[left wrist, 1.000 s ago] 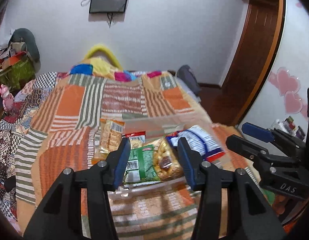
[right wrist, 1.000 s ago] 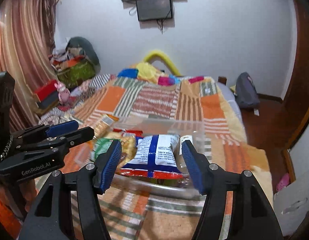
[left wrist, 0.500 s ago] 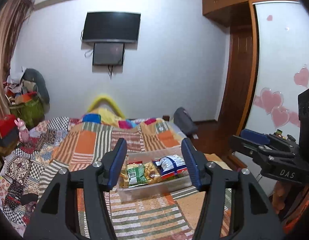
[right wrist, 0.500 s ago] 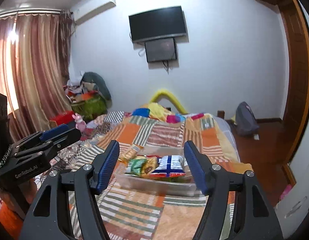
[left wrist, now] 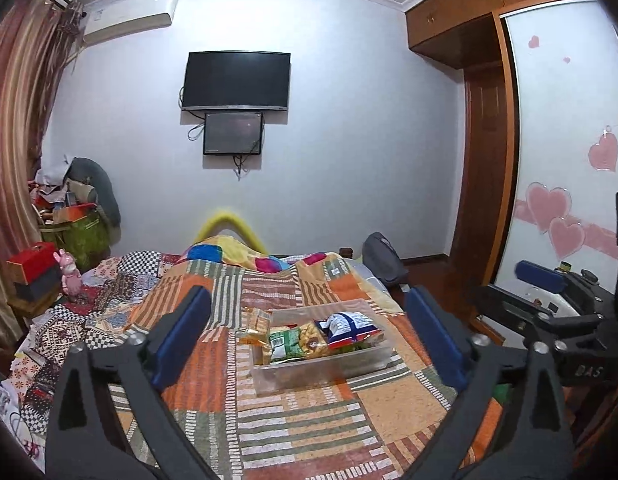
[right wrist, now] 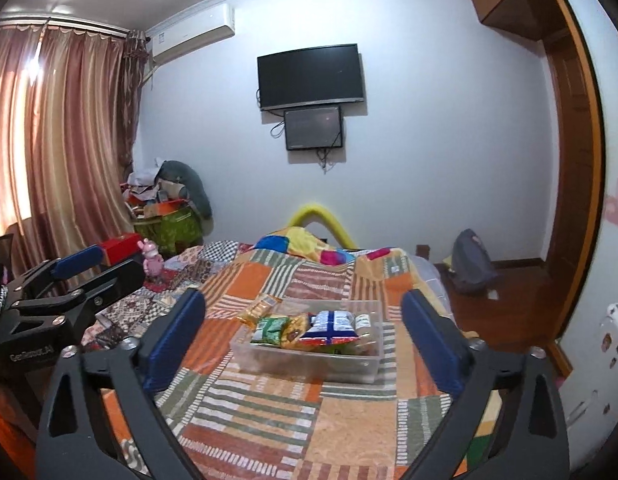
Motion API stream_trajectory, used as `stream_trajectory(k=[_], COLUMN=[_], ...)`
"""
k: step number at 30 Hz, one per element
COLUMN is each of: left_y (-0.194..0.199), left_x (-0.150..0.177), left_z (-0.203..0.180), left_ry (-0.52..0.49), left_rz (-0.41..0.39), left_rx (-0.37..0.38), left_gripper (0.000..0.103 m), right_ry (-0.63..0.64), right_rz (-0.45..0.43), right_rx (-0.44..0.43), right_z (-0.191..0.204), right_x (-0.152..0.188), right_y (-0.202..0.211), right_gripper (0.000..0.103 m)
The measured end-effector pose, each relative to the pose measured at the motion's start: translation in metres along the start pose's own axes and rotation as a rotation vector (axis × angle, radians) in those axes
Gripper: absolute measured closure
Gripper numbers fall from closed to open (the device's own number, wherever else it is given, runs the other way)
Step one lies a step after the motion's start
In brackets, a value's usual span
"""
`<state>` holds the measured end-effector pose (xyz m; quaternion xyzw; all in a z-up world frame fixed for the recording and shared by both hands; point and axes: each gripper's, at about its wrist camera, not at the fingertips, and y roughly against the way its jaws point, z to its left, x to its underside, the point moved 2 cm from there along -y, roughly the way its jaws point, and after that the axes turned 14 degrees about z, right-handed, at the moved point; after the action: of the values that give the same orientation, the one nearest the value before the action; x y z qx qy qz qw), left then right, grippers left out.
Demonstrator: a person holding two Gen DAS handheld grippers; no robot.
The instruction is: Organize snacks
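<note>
Both claws stand wide with nothing between the pads, their jaws having just been opening: the left claw (left wrist: 307, 336) and the right claw (right wrist: 303, 332) hang above the bed (right wrist: 349, 412). The clear plastic bin (right wrist: 309, 356) sits on the patchwork quilt at 12 o'clock from each claw, holding snack packets (left wrist: 313, 338); one orange packet (right wrist: 259, 308) lies outside at its 10 o'clock corner.

A home bedroom: a bed (right wrist: 349, 412) under a patchwork quilt (left wrist: 269, 420) fills the floor, with a wall-mounted television (right wrist: 311, 76), an air conditioner (right wrist: 193, 32) beside long curtains (right wrist: 61, 152), a wooden wardrobe (left wrist: 485, 160) with heart stickers (left wrist: 549, 204), and piled clothes (right wrist: 169, 192) in the corner.
</note>
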<state>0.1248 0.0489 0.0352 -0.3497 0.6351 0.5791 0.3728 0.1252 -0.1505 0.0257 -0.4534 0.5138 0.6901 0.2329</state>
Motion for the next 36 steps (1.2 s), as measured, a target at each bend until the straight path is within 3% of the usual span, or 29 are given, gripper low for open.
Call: stream_trajectory(k=[36], left_y=[-0.002], left_x=[0.008], left_z=[0.0], left_ry=[0.009], left_rz=[0.013], left_rx=[-0.007], left_gripper=[0.0], right_ry=[0.006], right_rz=[-0.011], right_rx=[0.047], right_z=[-0.002], right_x=[0.014], right_y=[0.01], right_gripper=[0.0])
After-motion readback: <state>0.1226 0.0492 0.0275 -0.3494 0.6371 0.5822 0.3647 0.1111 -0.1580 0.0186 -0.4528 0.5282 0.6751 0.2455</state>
